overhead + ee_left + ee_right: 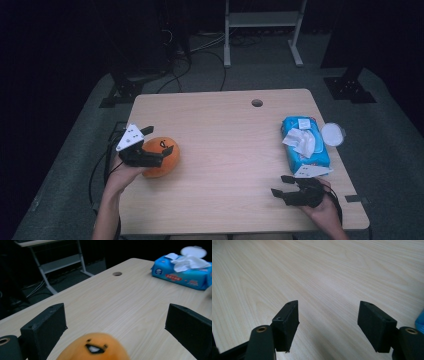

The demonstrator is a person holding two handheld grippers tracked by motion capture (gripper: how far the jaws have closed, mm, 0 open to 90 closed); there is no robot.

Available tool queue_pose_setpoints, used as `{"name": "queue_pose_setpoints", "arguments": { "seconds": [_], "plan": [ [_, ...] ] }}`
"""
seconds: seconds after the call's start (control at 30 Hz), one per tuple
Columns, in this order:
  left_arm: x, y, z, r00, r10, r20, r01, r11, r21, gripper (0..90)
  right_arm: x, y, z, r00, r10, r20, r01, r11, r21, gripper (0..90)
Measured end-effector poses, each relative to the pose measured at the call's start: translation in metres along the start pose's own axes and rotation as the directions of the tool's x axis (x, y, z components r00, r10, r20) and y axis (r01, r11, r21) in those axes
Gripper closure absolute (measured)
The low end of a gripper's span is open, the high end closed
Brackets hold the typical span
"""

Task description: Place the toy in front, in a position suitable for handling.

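though near edge, gripper (281,186) unobstructed

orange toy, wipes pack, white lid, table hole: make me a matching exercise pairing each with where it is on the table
Things:
1. orange toy
2. wipes pack
3. white lid
4. table hole

Places:
A. far edge, right of the middle
B. left side, between the jaws of the open left tool
C. right edge, just beside the blue pack
D. right side, beyond the open right tool

Pairs: 1-B, 2-D, 3-C, 4-A
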State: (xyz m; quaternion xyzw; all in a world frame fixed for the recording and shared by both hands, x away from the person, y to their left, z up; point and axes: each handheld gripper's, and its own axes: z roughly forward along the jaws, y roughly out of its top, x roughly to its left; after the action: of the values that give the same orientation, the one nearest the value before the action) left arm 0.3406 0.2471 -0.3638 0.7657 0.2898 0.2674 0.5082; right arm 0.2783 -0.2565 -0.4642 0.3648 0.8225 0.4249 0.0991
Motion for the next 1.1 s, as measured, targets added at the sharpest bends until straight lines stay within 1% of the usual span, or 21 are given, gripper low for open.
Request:
{"name": "queue_pose_setpoints", "arguments": {
  "seconds": [0.03,0.07,0.1,0.13,0.17,0.23,0.3,0.33,0.37,0.4,0.47,0.57,0.6,0.63,0.7,0.73,0.77,0.83,0.9,0.97,1.1],
  "plan": [
    [0.000,0.000,0.000,1.0000,0.000,0.000,0.000,1.0000,0.000,2.6,0.000,0.000,0.000,1.0000,0.000,0.000,0.000,1.000,0.000,32.2],
    [0.004,-0.004,-0.002,0.9999,-0.009,-0.010,0.009,0.9999,0.007,2.6,0.001,0.000,0.001,1.0000,-0.003,-0.002,0.003,1.000,0.006,32.2],
    [0.008,-0.007,-0.003,0.9997,-0.007,-0.023,0.008,0.9998,0.017,2.6,0.001,0.000,0.001,1.0000,-0.003,-0.002,0.003,1.000,0.006,32.2],
    [0.013,-0.014,-0.004,0.9991,-0.026,-0.032,0.026,0.9994,0.024,2.6,0.002,0.000,0.002,0.9999,-0.010,-0.004,0.010,1.000,0.007,32.2],
    [0.013,-0.014,-0.004,0.9991,-0.026,-0.032,0.026,0.9994,0.024,2.6,0.002,0.001,0.002,0.9999,-0.011,-0.004,0.011,1.000,0.008,32.2],
    [0.018,-0.020,-0.004,0.9987,-0.034,-0.037,0.035,0.9988,0.035,2.6,0.002,0.000,0.002,0.9999,-0.012,-0.004,0.012,1.000,0.009,32.2],
    [0.022,-0.027,-0.004,0.9977,-0.051,-0.046,0.053,0.9975,0.048,3.2,0.002,0.000,0.001,0.9999,-0.012,-0.004,0.012,1.000,0.009,32.2],
    [0.025,-0.033,-0.003,0.9964,-0.070,-0.048,0.072,0.9958,0.056,3.4,0.002,0.000,0.001,0.9999,-0.010,-0.005,0.010,1.000,0.008,32.2],
    [0.025,-0.033,-0.003,0.9964,-0.070,-0.048,0.072,0.9958,0.056,3.4,0.002,0.000,0.001,0.9999,-0.010,-0.005,0.010,1.000,0.008,32.2],
    [0.028,-0.038,-0.002,0.9949,-0.085,-0.054,0.088,0.9941,0.063,3.4,0.002,0.001,0.001,0.9999,-0.010,-0.006,0.010,1.000,0.009,32.2],
    [0.030,-0.042,-0.001,0.9943,-0.089,-0.059,0.093,0.9936,0.064,3.4,0.002,0.001,0.001,0.9999,-0.011,-0.007,0.011,1.000,0.009,32.2],
    [0.033,-0.049,0.001,0.9935,-0.095,-0.062,0.100,0.9919,0.078,3.4,0.003,0.001,0.002,0.9998,-0.016,-0.011,0.016,1.000,0.012,32.2],
    [0.033,-0.054,0.004,0.9930,-0.103,-0.057,0.108,0.9897,0.094,3.4,0.003,0.001,0.002,0.9998,-0.016,-0.011,0.016,1.000,0.014,32.2],
    [0.033,-0.054,0.004,0.9930,-0.103,-0.057,0.108,0.9897,0.094,3.4,0.003,0.001,0.002,0.9998,-0.016,-0.011,0.016,1.000,0.014,32.2],
    [0.033,-0.063,0.010,0.9937,-0.102,-0.047,0.107,0.9857,0.130,4.1,0.003,0.001,0.002,0.9998,-0.018,-0.012,0.018,1.000,0.016,32.2],
    [0.033,-0.063,0.010,0.9937,-0.102,-0.047,0.107,0.9857,0.130,4.6,0.004,0.001,0.002,0.9997,-0.019,-0.012,0.020,1.000,0.017,32.2],
    [0.033,-0.070,0.014,0.9928,-0.114,-0.038,0.118,0.9831,0.140,4.6,0.004,0.001,0.002,0.9997,-0.023,-0.013,0.023,1.000,0.017,32.2],
    [0.033,-0.073,0.015,0.9916,-0.123,-0.039,0.127,0.9830,0.132,4.6,0.004,0.001,0.002,0.9996,-0.024,-0.014,0.024,1.000,0.017,32.2],
    [0.033,-0.076,0.016,0.9892,-0.137,-0.053,0.142,0.9818,0.125,5.1,0.004,0.001,0.002,0.9997,-0.022,-0.014,0.022,1.000,0.019,32.2],
    [0.032,-0.078,0.017,0.9887,-0.141,-0.051,0.146,0.9820,0.120,6.0,0.004,0.001,0.003,0.9997,-0.022,-0.014,0.023,1.000,0.020,32.2],
    [0.031,-0.078,0.016,0.9906,-0.129,-0.046,0.134,0.9822,0.132,10.0,0.005,0.001,0.004,0.9996,-0.024,-0.015,0.024,0.999,0.024,32.2]
  ]
}}
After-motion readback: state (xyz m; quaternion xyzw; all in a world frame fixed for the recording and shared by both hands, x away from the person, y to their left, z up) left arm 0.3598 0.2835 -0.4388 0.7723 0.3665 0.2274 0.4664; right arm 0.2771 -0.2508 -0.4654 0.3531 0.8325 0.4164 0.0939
